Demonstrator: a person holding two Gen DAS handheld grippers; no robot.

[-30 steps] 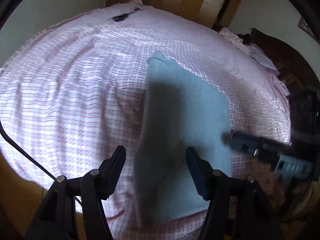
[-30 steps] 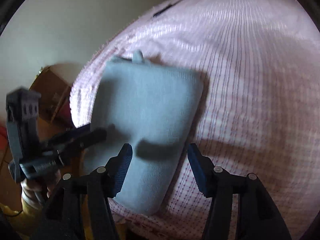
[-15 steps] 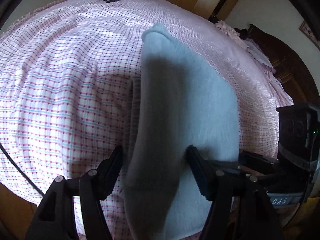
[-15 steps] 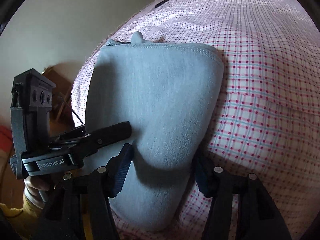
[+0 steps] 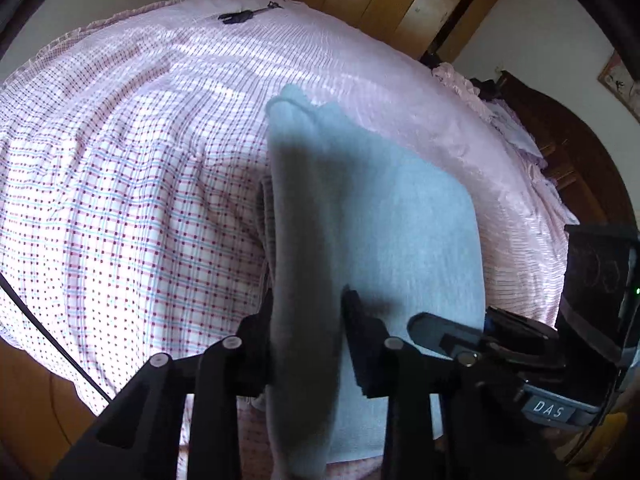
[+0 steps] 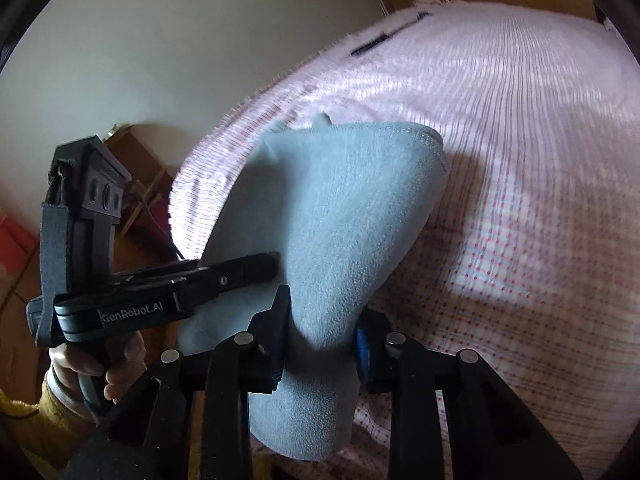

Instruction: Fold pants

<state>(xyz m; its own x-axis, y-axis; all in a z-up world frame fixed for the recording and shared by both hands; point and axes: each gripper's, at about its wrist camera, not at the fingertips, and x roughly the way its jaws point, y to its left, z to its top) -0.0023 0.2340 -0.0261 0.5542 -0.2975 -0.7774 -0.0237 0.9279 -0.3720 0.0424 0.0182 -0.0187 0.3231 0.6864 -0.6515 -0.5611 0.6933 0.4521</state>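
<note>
We had the right gripper [image 6: 320, 334] clamped on the near end of the grey-blue pants [image 6: 336, 216] — both black fingers [image 6: 276, 332] pressed into a bunched fold of the cloth. The folded pants rose from that pinch and spread away toward the far hem, lying over the pink checked bedsheet [image 6: 520, 168]. At the left, the left gripper [image 6: 268, 268] reached in sideways with its tip touching the left edge of the pants; whether it pinched the cloth we could not tell. Our left hand [image 6: 108, 368] — yellow-sleeved — held its handle. A dark object [image 6: 372, 42] lay far off on the sheet.
</note>
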